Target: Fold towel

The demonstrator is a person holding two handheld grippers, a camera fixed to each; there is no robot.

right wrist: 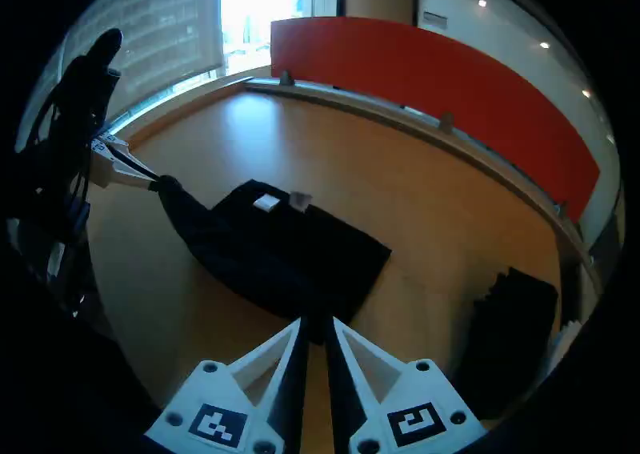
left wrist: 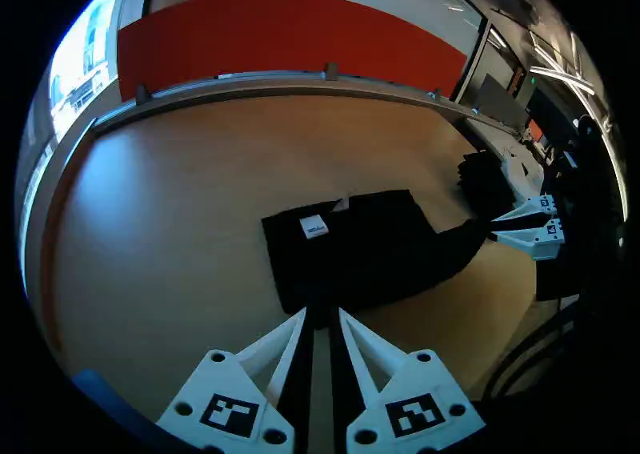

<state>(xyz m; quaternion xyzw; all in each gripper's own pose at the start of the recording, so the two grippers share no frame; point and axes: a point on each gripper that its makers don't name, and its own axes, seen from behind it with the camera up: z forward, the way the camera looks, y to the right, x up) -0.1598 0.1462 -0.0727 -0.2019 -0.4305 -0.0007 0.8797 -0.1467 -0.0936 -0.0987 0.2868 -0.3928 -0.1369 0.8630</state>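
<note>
A black towel (left wrist: 360, 246) lies on the wooden table (left wrist: 200, 182), with a white label (left wrist: 314, 227) on top. In the left gripper view my left gripper (left wrist: 321, 316) is shut on the towel's near edge. The right gripper (left wrist: 500, 228) at the right pinches a corner that is pulled out and lifted. In the right gripper view the towel (right wrist: 288, 254) spreads ahead, label (right wrist: 266, 203) at its far side. My right gripper (right wrist: 317, 324) is shut on its near edge. The left gripper (right wrist: 148, 180) at the left holds the stretched corner.
A stack of folded black towels (left wrist: 484, 182) sits on the table beyond the right gripper, also seen as the stack (right wrist: 512, 334) at the right. A red partition (left wrist: 280, 38) with a metal rail runs along the table's far edge. Windows (right wrist: 256, 14) lie beyond.
</note>
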